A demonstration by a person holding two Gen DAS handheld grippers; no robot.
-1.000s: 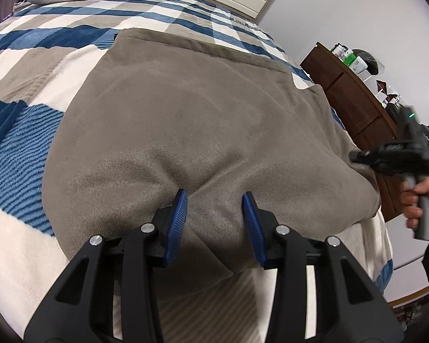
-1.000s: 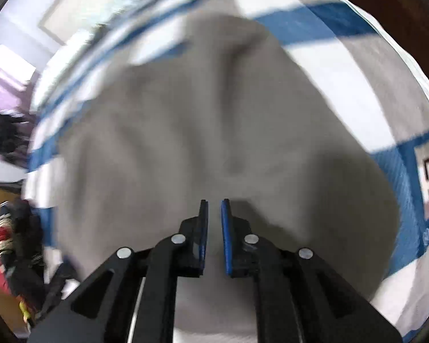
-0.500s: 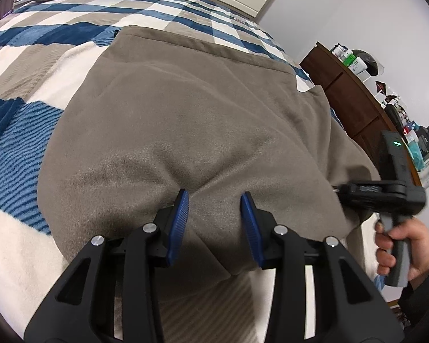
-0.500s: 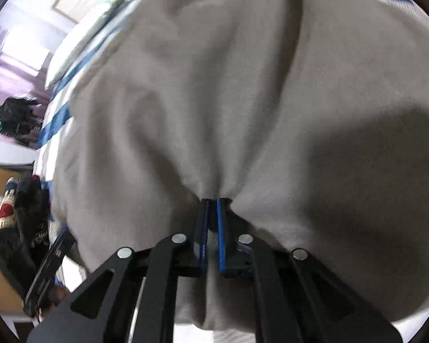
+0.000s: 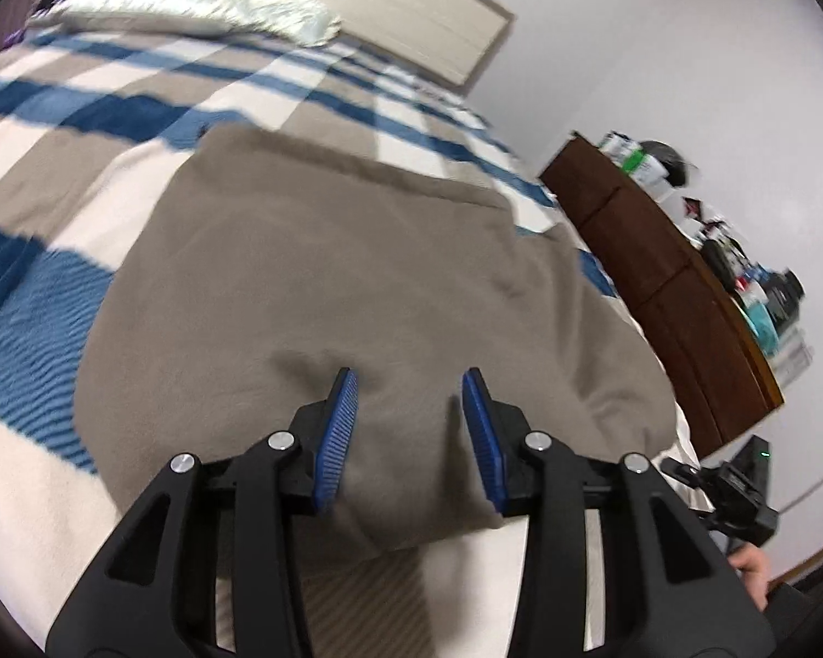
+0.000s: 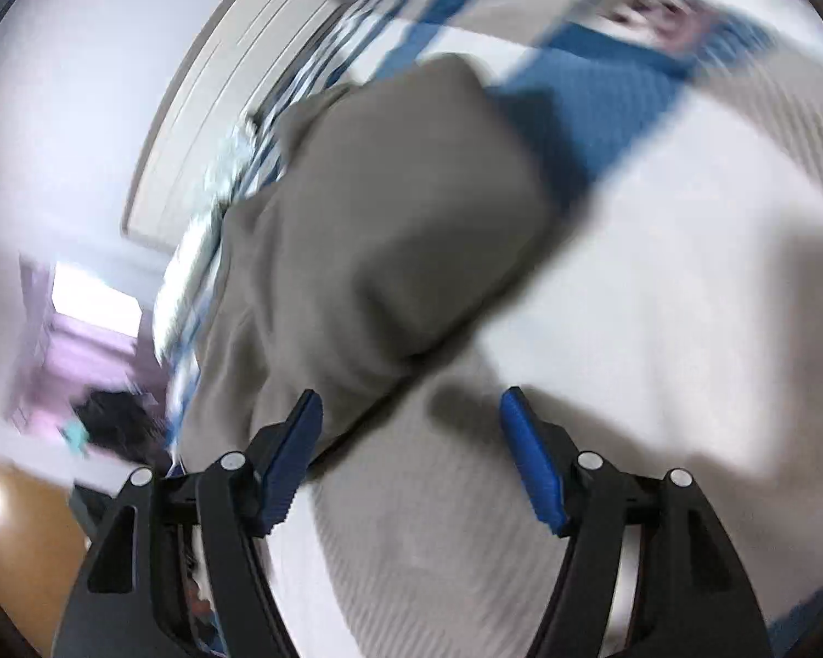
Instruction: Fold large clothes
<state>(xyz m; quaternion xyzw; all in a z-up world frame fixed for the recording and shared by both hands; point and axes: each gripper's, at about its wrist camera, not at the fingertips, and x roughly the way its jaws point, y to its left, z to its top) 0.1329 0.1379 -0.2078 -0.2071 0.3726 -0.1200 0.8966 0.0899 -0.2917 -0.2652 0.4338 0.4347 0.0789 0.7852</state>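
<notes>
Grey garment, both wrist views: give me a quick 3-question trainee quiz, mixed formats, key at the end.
1. True or false: the right gripper is clamped on the grey garment.
2. What does the garment lie on? A. wooden dresser B. checked bedcover C. pillow
3. Short answer: which gripper has a fold of the garment pinched between its pads?

Key
1. False. Its jaws stand apart, having just been opening, and nothing is pinched. The garment's edge only lies beside one finger.
2. B.
3. The left gripper.
</notes>
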